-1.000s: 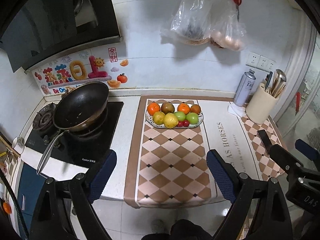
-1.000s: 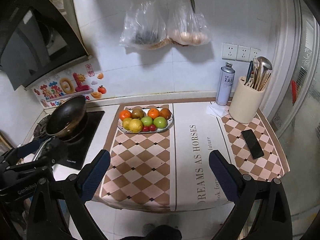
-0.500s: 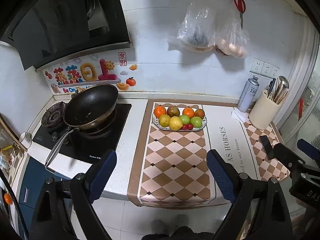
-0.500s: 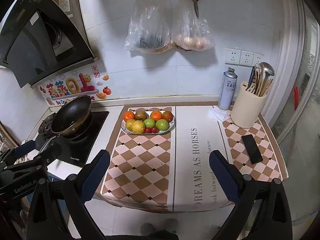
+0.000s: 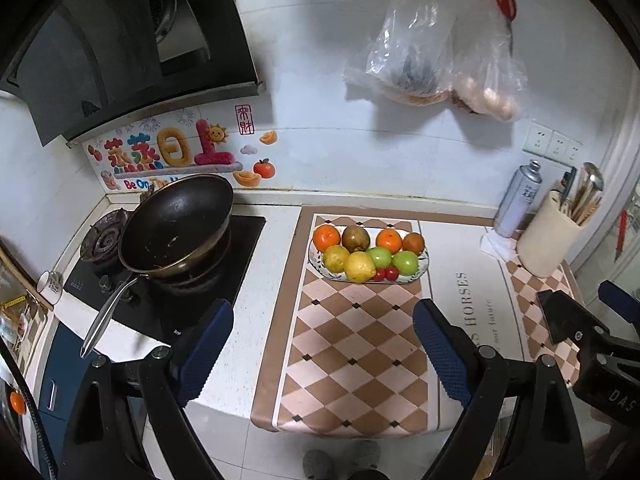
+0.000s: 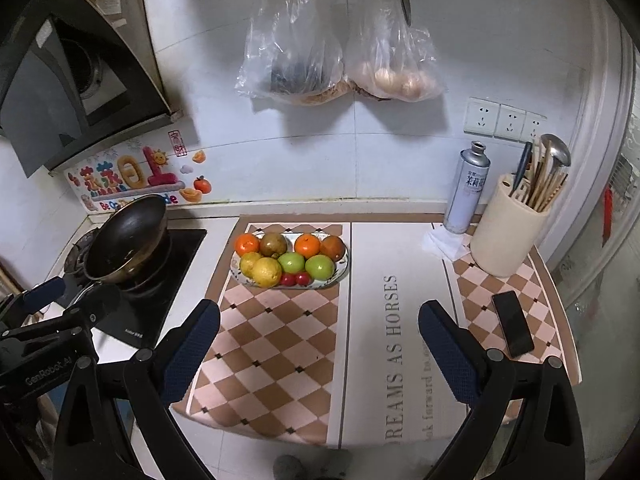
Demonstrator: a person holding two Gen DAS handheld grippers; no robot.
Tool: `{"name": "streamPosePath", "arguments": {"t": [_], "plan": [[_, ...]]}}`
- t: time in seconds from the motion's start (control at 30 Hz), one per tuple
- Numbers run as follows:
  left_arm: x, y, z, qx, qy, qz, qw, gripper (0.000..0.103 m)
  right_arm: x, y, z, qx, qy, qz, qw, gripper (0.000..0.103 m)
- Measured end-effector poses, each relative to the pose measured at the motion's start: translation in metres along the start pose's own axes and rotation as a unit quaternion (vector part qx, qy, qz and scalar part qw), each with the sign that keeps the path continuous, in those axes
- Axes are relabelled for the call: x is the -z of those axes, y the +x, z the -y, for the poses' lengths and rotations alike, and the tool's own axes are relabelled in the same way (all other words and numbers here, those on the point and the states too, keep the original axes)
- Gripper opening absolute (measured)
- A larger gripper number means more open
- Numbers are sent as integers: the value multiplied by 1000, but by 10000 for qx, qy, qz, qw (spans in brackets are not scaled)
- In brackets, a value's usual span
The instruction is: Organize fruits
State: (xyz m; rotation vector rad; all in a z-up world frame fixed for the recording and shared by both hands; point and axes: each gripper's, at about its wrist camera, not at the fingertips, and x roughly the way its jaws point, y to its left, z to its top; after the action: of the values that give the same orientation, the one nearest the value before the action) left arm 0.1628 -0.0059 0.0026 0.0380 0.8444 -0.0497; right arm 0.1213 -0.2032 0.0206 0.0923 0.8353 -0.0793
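Observation:
An oval patterned plate (image 5: 425, 261) (image 6: 345, 270) sits on the checkered mat toward the back of the counter. It holds two oranges (image 5: 326, 237) (image 6: 247, 244), two yellow lemons (image 5: 360, 266) (image 6: 266, 271), two green apples (image 5: 405, 262) (image 6: 319, 266), brownish fruits (image 5: 355, 238) and small red ones (image 5: 386, 274). My left gripper (image 5: 323, 344) hangs open over the mat's front edge, well short of the plate, nothing between its blue pads. My right gripper (image 6: 319, 340) is likewise open and empty, to the right of the left one.
A black pan (image 5: 176, 226) rests on the stove at left. A spray can (image 6: 466, 188), a utensil holder (image 6: 508, 236) and a phone (image 6: 513, 328) stand at right. Two plastic bags (image 6: 336, 52) and red scissors hang on the wall. A white cup (image 5: 50, 286) sits far left.
Both views have pulled back and shifted: the plate and counter now look a little farther and lower in frame. Both grippers stay open and empty.

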Motion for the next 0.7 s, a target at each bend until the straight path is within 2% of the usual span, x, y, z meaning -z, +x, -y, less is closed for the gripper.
{"name": "streamPosePath", "arguments": {"t": [0.37, 0.7], "plan": [[-22, 65, 1, -183, 39, -408, 9990, 92, -24, 76, 1, 152, -39, -378, 9992, 102], [-29, 96, -1, -241, 12, -611, 9978, 92, -27, 105, -7, 153, -133, -566, 9982, 102]]}}
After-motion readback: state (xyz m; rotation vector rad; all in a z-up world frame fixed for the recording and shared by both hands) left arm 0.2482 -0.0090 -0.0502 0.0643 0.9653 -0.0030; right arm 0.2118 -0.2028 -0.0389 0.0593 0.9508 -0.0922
